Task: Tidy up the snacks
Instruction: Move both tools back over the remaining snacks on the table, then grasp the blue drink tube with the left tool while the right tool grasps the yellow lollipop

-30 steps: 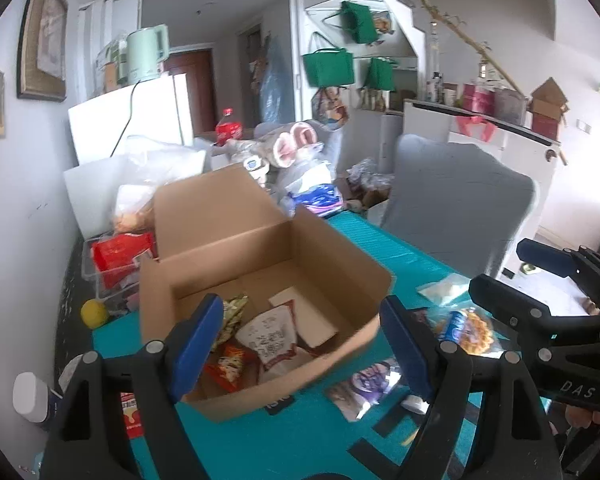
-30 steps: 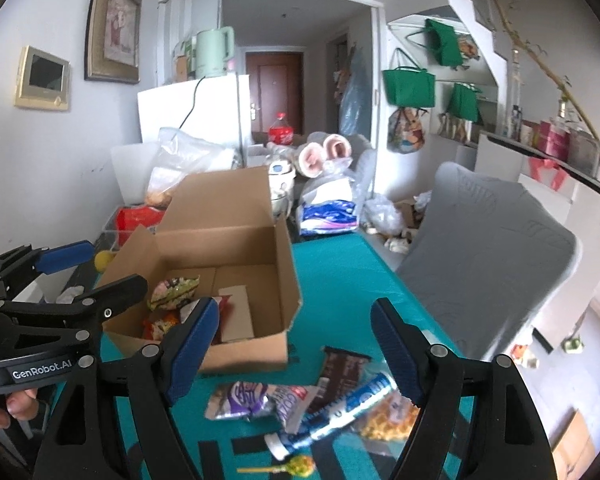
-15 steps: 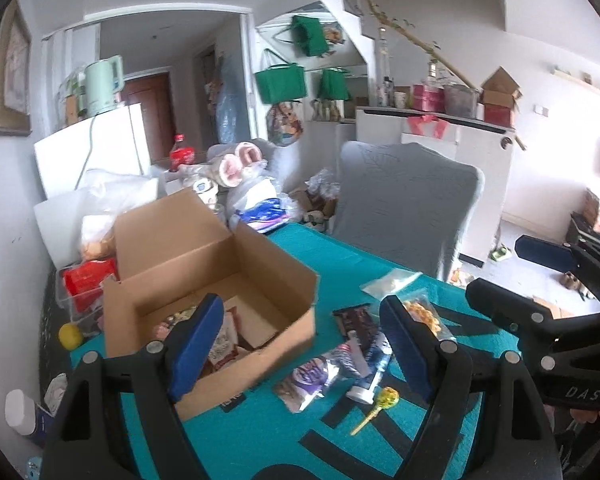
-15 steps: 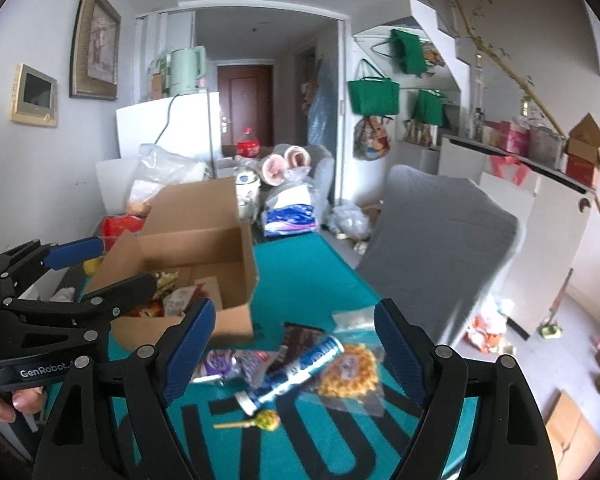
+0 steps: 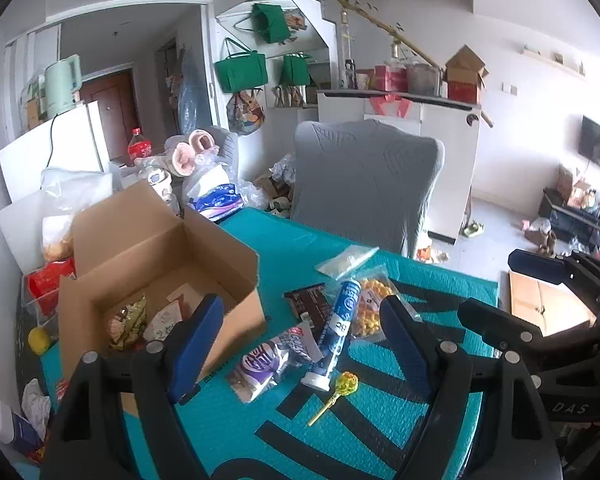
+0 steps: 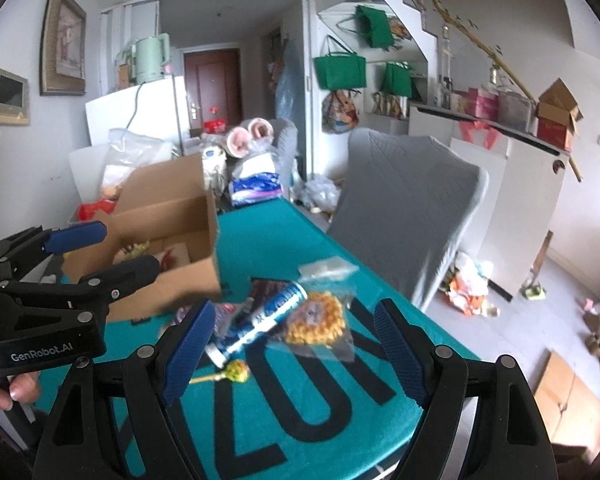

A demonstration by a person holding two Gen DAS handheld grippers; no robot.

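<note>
The teal table mat (image 5: 428, 280) is carrying everything, and the open cardboard box (image 5: 228, 256) is serving as the landmark, already holding a few packets in its bottom. The loose snacks are lying in a cluster just to the right of the box's front corner, between the box and the mat's right edge.

Both grippers are hanging above the mat with nothing in them: the left gripper (image 5: 300, 344) is standing with its jaws spread wide and released, and the right gripper (image 6: 290, 346) is doing the same. The cluster is sitting just ahead of both, framed between each pair of fingers; I judge the left one the nearer to the box and so the handier for carrying.

The blue tube (image 5: 336, 334) is lying with its long axis running away from the fingers, its white cap end nearest them, resting partly on the dark chocolate wrapper (image 5: 304, 304). The purple foil packet (image 5: 266, 362) is sitting nearest the box. The clear bag of yellow puffs (image 5: 370, 308) is lying on the tube's far side from the box. The yellow lollipop (image 5: 346, 384) is lying closest to the fingers, stick pointing towards them.
</note>
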